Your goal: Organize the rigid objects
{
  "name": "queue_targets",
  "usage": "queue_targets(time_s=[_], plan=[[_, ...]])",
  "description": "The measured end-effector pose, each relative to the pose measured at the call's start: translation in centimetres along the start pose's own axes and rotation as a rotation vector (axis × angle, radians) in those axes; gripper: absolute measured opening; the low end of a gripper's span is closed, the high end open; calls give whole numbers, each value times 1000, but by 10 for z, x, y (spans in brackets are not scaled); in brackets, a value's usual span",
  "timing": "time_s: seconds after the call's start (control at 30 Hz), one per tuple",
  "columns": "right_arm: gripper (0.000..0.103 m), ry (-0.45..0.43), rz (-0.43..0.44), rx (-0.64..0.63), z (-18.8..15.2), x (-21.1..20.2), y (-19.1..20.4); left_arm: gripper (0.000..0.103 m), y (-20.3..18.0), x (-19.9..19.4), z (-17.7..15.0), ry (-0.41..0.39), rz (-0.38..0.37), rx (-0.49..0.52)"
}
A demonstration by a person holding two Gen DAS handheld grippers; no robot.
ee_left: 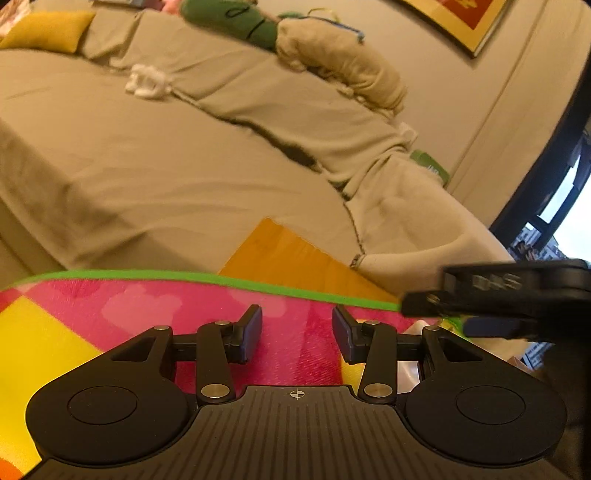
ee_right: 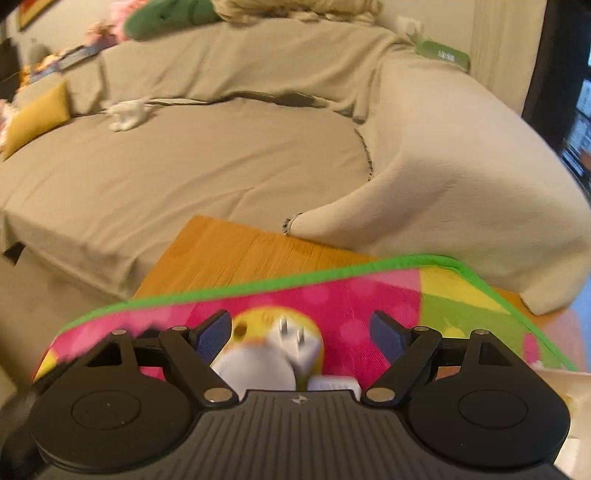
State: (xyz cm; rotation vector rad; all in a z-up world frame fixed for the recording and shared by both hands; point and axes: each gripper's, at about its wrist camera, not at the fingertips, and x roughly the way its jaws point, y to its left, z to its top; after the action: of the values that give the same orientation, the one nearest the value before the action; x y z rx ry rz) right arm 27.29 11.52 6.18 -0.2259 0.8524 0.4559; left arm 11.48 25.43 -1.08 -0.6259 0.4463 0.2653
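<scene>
A white plug adapter (ee_right: 288, 350) with metal prongs lies on the colourful play mat (ee_right: 351, 302), with another white piece (ee_right: 332, 384) beside it. My right gripper (ee_right: 301, 336) is open above them, its jaws wide on either side and not touching. My left gripper (ee_left: 297, 332) is open and empty over the pink part of the mat (ee_left: 147, 306). The right gripper's body (ee_left: 498, 295) shows at the right edge of the left wrist view.
The mat with a green border lies on a wooden table (ee_right: 236, 251). Behind it is a beige covered sofa (ee_left: 166, 166) with a white toy (ee_left: 147, 81), a yellow cushion (ee_left: 48, 31) and a green box (ee_right: 441, 55).
</scene>
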Motion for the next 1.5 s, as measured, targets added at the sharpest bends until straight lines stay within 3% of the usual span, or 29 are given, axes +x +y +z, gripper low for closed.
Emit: queue_targets(time_s=[0.07,0.17,0.23,0.27,0.3,0.5,0.53,0.6,0.7,0.73,0.8,0.83,0.97,1.1,1.33,1.5], plan=[[80,31,-4,21,5,15,2,46,0,-1,2,3,7,7],[49,107,27,-22,-1,27,10,46,3,-4,4,-6,16,-12],[38,134,58,-54,-8,23,16,46,10,-5,5,-6,24,-39],[28,151,82,-70,-13,19,18,46,13,-6,6,-4,27,-50],[25,173,105,-89,-19,13,21,45,17,-6,6,1,24,-67],[28,316,186,-294,-62,-37,26,45,17,-12,4,19,-1,-80],[32,314,198,-288,-61,-47,20,45,16,-12,4,21,-3,-75],[55,244,169,-236,-47,-64,4,45,11,-11,2,28,-11,-53],[54,155,17,-166,-18,-65,-18,45,4,-7,-1,47,-59,-23],[53,156,-23,-163,-12,-58,-20,45,1,-5,-2,58,-88,-11],[31,172,-106,-166,-4,-36,-22,45,-4,-2,-5,74,-122,8],[27,185,-130,-171,-1,-25,-22,45,-6,-1,-6,79,-129,17],[16,228,-251,-213,-4,16,-16,44,-4,1,-7,86,-134,5],[12,258,-339,-268,-13,35,-6,44,-1,2,-6,81,-132,-18],[10,324,-277,-347,-46,6,7,44,-1,2,-7,81,-131,-16],[11,363,-148,-430,-94,-39,22,44,0,0,-8,77,-134,-15]])
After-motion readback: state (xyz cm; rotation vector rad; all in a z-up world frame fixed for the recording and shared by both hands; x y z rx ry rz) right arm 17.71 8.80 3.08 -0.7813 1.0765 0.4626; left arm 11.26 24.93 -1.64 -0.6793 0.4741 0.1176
